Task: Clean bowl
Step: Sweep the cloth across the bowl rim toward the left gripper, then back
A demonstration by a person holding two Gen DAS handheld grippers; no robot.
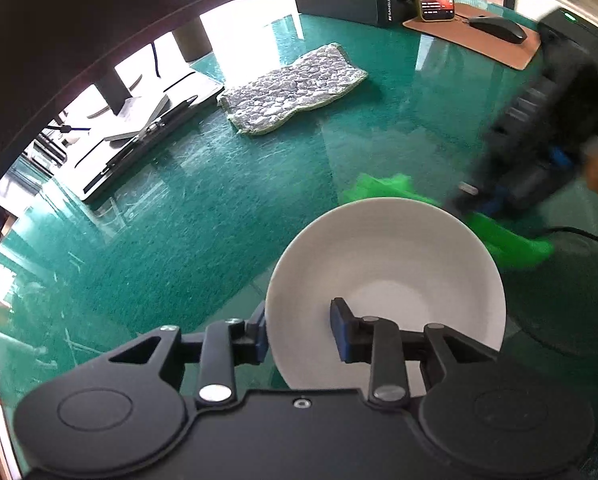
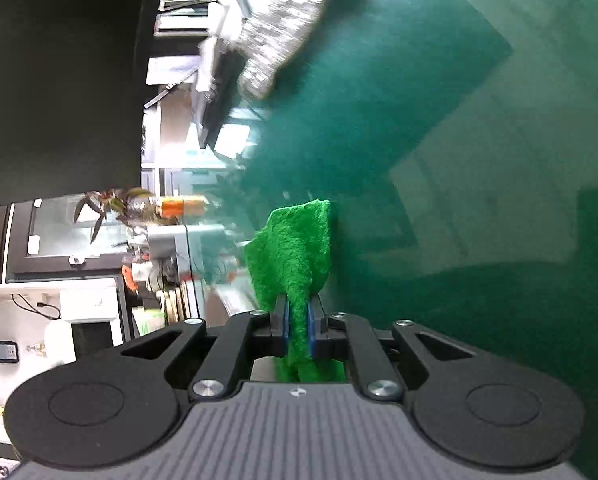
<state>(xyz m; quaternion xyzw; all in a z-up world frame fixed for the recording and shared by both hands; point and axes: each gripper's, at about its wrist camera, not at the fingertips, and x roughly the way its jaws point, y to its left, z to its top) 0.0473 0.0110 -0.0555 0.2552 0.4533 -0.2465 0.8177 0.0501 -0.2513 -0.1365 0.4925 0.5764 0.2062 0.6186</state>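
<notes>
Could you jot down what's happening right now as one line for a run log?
left gripper: grips bowl rim | right gripper: shut on green cloth, behind the bowl | bowl: on table, looks clean

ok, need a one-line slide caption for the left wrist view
Left gripper grips the white bowl's rim on the green table while the right gripper brings a green cloth.

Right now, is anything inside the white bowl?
The white bowl looks empty; only the left hand-held gripper finger reaches inside. That finger hides a patch.
</notes>
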